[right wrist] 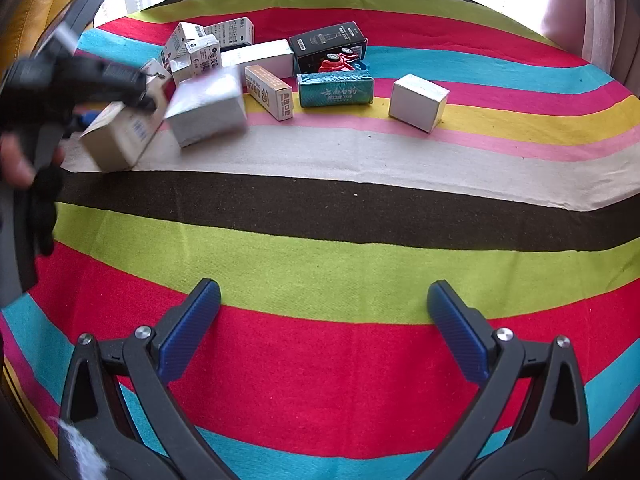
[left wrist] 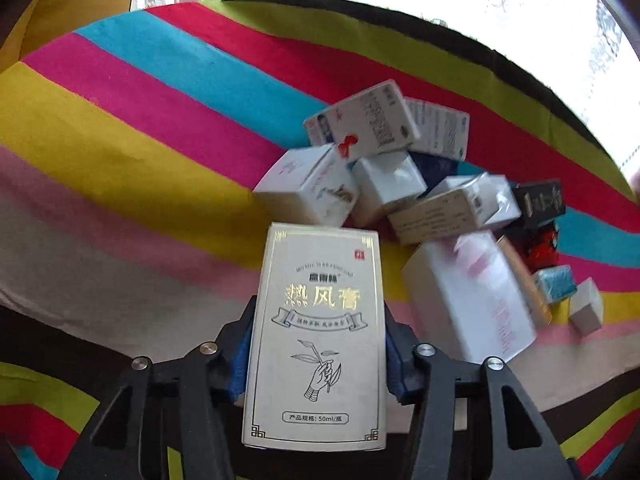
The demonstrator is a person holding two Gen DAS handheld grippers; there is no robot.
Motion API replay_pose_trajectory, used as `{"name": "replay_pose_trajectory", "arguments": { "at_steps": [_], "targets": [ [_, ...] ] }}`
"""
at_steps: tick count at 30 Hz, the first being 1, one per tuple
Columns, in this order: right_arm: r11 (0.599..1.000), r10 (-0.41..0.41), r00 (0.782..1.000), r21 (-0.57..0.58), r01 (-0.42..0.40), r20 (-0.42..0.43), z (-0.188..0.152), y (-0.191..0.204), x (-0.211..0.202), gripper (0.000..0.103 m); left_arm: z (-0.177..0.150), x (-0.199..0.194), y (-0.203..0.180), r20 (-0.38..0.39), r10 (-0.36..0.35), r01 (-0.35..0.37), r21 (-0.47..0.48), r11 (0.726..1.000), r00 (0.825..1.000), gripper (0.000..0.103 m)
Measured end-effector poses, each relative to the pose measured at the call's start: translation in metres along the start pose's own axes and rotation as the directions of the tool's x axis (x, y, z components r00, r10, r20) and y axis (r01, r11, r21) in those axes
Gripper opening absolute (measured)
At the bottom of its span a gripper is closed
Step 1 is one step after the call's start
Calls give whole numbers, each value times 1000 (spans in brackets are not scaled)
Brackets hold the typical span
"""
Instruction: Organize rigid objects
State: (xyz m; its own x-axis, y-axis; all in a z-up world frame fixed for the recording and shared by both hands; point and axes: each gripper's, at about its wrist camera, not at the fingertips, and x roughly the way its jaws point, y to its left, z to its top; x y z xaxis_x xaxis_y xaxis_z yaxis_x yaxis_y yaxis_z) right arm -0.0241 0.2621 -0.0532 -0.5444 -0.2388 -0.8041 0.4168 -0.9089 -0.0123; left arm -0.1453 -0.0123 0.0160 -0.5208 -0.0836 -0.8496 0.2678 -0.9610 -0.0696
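Our left tongs (left wrist: 318, 344) hold a cream box (left wrist: 316, 336); our right tongs (right wrist: 324, 300) gape wide over the striped cloth (right wrist: 320, 240).

From the left wrist we see the cream box, gold lettering up, clamped between the blue pads (left wrist: 394, 354) at six o'clock, with the pile of boxes (left wrist: 384, 176) at two o'clock on the bench. From the right wrist the pile sits at eleven o'clock, with a teal box (right wrist: 336, 89) and a black box (right wrist: 328, 46) near twelve and a small white box (right wrist: 418, 102) apart at one o'clock. Nothing lies between the right tongs.
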Motion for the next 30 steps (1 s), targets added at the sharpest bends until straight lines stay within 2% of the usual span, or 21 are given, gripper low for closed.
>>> {"name": "replay_pose_trajectory", "arguments": {
  "at_steps": [2,3,6,9,14,18,22,26,30],
  "targets": [
    [1000,0,1000,0,0,0,0,0,0,103,-3,5,6,-18,-31,32,50,998,999,53],
    [1000,-1,1000,-1,1,0,0,0,0,103,-3,5,5,-27,-28,31,105,994,999,53],
    [1000,-2,1000,-2,2,0,0,0,0,103,-6,1,8,-39,-85,90,155,984,996,53],
    [1000,3,1000,-10,-3,-27,4,1,1,103,-27,-12,13,-9,-61,62,223,973,998,52],
    [995,55,996,-82,-61,-75,26,18,16,103,-74,-44,49,27,-109,102,202,974,994,52],
    [984,103,990,-134,-116,-97,59,49,39,103,-98,-57,57,51,-100,87,213,973,994,52],
    [971,129,989,-191,-142,-79,93,81,67,103,-109,-57,61,77,-91,71,225,972,993,53],
    [975,124,990,-179,-134,-66,126,84,93,103,-111,-61,67,98,-99,75,225,972,990,53],
    [970,133,989,-194,-144,-67,145,88,108,103,-111,-60,66,104,-96,72,217,974,990,55]
  ]
}}
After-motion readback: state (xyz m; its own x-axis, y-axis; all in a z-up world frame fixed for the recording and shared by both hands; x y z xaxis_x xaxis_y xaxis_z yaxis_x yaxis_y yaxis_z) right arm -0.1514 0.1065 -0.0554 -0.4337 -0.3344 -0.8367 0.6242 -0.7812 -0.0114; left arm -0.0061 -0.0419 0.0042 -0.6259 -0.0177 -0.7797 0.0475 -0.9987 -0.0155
